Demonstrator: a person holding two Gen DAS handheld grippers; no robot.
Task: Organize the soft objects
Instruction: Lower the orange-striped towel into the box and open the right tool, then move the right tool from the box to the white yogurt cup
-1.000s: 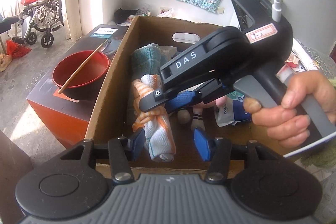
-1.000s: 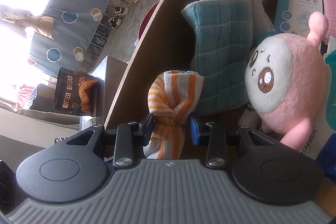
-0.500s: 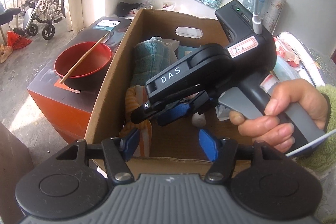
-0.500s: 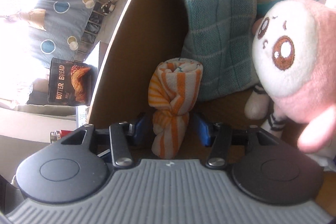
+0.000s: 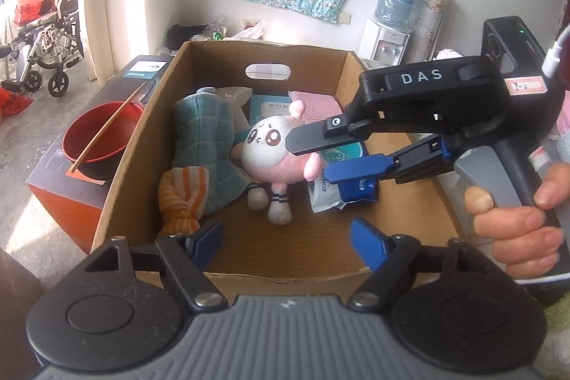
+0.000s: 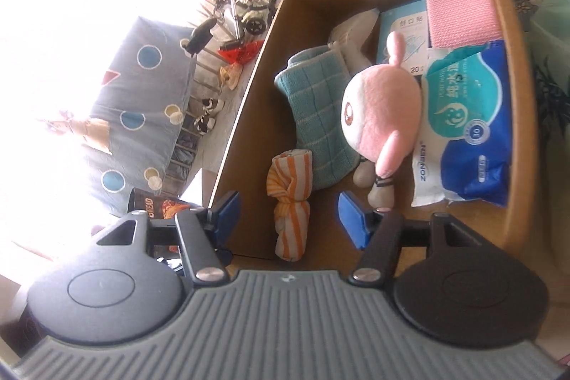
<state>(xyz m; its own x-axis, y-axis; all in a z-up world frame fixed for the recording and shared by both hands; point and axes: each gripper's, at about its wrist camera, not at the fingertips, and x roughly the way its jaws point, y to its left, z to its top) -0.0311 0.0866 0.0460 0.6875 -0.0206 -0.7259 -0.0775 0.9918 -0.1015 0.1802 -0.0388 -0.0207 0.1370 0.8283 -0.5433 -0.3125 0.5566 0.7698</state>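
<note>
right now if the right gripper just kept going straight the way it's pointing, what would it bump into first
Most likely the rolled orange striped towel. In the right wrist view it lies directly between the open fingers of the right gripper, against the cardboard box wall. Depth is unclear, so the box floor could come first.

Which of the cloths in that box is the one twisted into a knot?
The orange-striped towel, knotted, near the box's front corner. The teal towel beside it is rolled or folded, and the pink cloth at the far end lies flat.

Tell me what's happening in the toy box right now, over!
Both hand-held grippers open, empty: left, right. Orange striped towel lying in the cardboard box, beside the teal towel and pink plush. Nothing blocking.
</note>
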